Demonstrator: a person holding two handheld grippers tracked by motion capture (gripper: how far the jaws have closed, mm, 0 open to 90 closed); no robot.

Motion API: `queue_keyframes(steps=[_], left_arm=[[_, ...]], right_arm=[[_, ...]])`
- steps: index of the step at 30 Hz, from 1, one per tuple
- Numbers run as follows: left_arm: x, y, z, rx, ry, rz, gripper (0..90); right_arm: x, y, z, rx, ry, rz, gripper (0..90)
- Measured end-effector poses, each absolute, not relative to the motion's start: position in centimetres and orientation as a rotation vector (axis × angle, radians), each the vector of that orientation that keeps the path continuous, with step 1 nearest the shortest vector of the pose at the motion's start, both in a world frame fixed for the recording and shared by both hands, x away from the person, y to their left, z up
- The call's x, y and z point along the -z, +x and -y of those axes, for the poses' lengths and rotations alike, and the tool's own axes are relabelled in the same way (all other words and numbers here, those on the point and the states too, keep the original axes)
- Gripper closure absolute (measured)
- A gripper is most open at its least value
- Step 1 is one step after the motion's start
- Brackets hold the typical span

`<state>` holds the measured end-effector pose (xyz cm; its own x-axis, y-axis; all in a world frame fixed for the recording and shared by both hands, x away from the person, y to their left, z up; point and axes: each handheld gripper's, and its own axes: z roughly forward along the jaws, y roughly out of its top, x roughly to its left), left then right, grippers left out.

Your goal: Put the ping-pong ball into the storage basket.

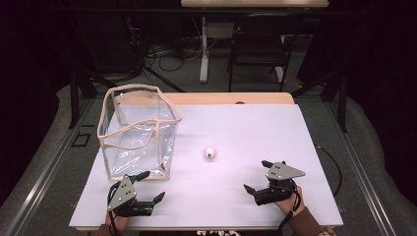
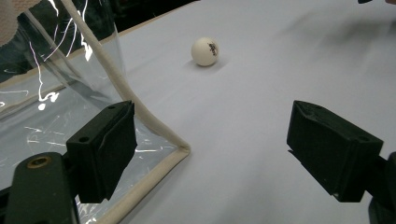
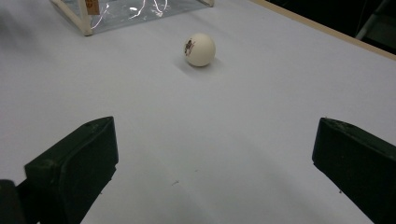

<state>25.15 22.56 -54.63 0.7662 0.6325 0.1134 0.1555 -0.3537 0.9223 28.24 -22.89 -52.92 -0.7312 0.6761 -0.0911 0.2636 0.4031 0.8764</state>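
Note:
A white ping-pong ball [image 1: 210, 153] with a small dark logo rests on the white table sheet, right of a clear plastic bag [image 1: 137, 132] with beige trim that stands open at the left. My left gripper [image 1: 151, 186] is open near the front edge, just in front of the bag's near corner [image 2: 180, 150]; the ball [image 2: 205, 51] lies beyond its jaws. My right gripper [image 1: 258, 175] is open at the front right, aimed at the ball [image 3: 199, 49], which sits well ahead of its jaws. Neither gripper holds anything.
The white sheet [image 1: 246, 132] covers a wooden table whose edge shows at the back [image 1: 231, 98]. Behind the table stand a dark chair [image 1: 258, 46] and a table leg [image 1: 203, 49] on a floor with cables.

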Motion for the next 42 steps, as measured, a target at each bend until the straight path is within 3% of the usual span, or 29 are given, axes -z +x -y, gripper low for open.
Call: queue_keyframes(steps=[42], left_arm=[[54.6, 25.1, -22.4, -0.563, 1.906, -0.590, 15.9]], right_arm=[[52.6, 32.1, 19.0, -1.241, 0.797, -2.348, 0.0]])
